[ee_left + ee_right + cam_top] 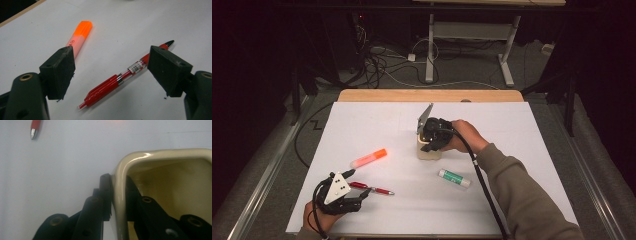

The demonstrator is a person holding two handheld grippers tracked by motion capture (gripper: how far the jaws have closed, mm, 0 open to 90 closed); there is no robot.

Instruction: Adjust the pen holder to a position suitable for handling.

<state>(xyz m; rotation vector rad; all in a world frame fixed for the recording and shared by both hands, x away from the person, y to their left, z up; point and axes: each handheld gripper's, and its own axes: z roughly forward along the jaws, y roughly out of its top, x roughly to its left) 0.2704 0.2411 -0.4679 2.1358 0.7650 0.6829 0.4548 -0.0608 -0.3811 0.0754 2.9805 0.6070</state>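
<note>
Right gripper [430, 142]: angled down mid-table, jaws clamped on the cream holder's [429, 151] wall.
Left gripper [357, 192]: low at the near edge, jaws apart over the red pen [120, 78].

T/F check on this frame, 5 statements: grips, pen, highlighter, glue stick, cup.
1. The right gripper is clamped on the wall of the beige cup. True.
2. The left gripper holds the red pen. False: its fingers stand open, with the pen lying on the table between them.
3. The orange highlighter stands in the cup. False: it lies on the white table.
4. The glue stick lies near the right forearm. True.
5. The cup lies tipped over. False: it is upright.
</note>
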